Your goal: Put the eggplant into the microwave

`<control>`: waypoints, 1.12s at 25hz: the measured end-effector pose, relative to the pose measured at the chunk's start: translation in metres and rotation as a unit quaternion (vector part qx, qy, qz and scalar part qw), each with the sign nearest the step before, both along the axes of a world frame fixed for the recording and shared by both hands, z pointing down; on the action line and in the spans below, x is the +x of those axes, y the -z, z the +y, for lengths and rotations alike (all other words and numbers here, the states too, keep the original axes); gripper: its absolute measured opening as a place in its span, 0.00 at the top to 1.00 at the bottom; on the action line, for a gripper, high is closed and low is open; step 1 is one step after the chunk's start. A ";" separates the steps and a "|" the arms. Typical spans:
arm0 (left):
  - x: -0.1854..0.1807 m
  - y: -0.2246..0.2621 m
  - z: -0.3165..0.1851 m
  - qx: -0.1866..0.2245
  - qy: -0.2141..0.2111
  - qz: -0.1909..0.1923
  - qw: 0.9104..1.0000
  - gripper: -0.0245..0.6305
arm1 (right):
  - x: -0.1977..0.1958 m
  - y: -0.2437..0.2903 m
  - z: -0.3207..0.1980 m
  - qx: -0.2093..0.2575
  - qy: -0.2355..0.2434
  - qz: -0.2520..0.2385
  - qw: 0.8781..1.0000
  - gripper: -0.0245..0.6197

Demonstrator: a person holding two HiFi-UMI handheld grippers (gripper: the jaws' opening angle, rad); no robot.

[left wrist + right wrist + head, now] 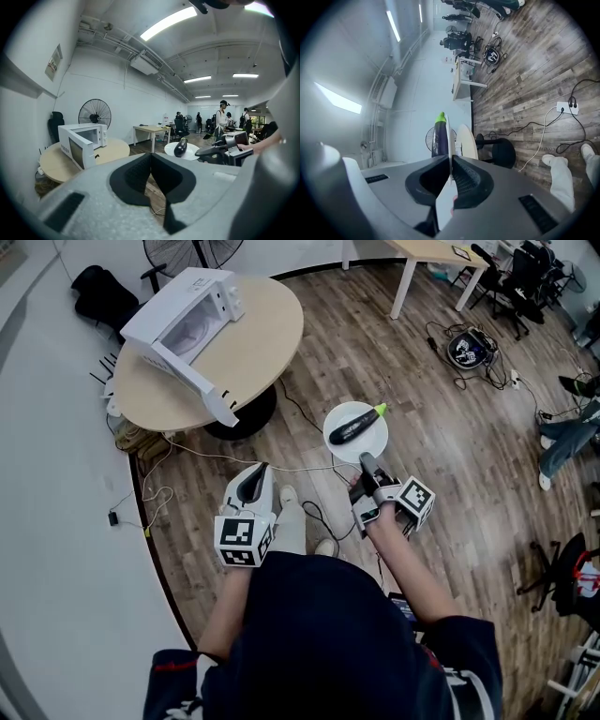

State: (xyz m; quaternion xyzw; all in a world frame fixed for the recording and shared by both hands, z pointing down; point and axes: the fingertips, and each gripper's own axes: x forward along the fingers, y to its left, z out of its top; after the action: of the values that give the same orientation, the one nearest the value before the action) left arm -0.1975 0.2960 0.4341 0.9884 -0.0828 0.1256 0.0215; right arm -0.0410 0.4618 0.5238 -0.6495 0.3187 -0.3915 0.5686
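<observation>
A dark purple eggplant with a green stem lies on a white plate. My right gripper is shut on the plate's near rim and holds it in the air over the wooden floor. In the right gripper view the plate runs edge-on between the jaws, the eggplant on its far side. A white microwave stands on a round table to the left, its door swung open. My left gripper is shut on nothing, between me and the table. The left gripper view shows the microwave and the eggplant.
The table's black base and loose cables lie on the floor ahead. A standing fan and a wall are behind the table. A desk and office chairs stand far right, with people in the distance.
</observation>
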 end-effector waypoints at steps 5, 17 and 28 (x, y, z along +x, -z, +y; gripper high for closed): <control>0.021 -0.005 -0.018 -0.009 -0.001 0.002 1.000 0.94 | 0.018 -0.003 -0.017 -0.008 0.001 -0.003 1.000 0.93; 0.112 -0.010 -0.101 -0.022 -0.020 0.001 1.000 0.94 | 0.095 -0.011 -0.101 -0.023 -0.001 -0.008 1.000 0.93; 0.186 0.014 -0.188 -0.026 -0.042 0.007 0.999 0.94 | 0.158 0.008 -0.198 -0.029 -0.002 -0.007 1.000 0.93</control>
State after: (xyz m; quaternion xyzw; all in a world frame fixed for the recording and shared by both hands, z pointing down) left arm -0.0115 0.1078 0.4205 0.9909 -0.0381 0.1216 0.0423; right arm 0.1166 0.2633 0.5160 -0.6638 0.3020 -0.4042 0.5520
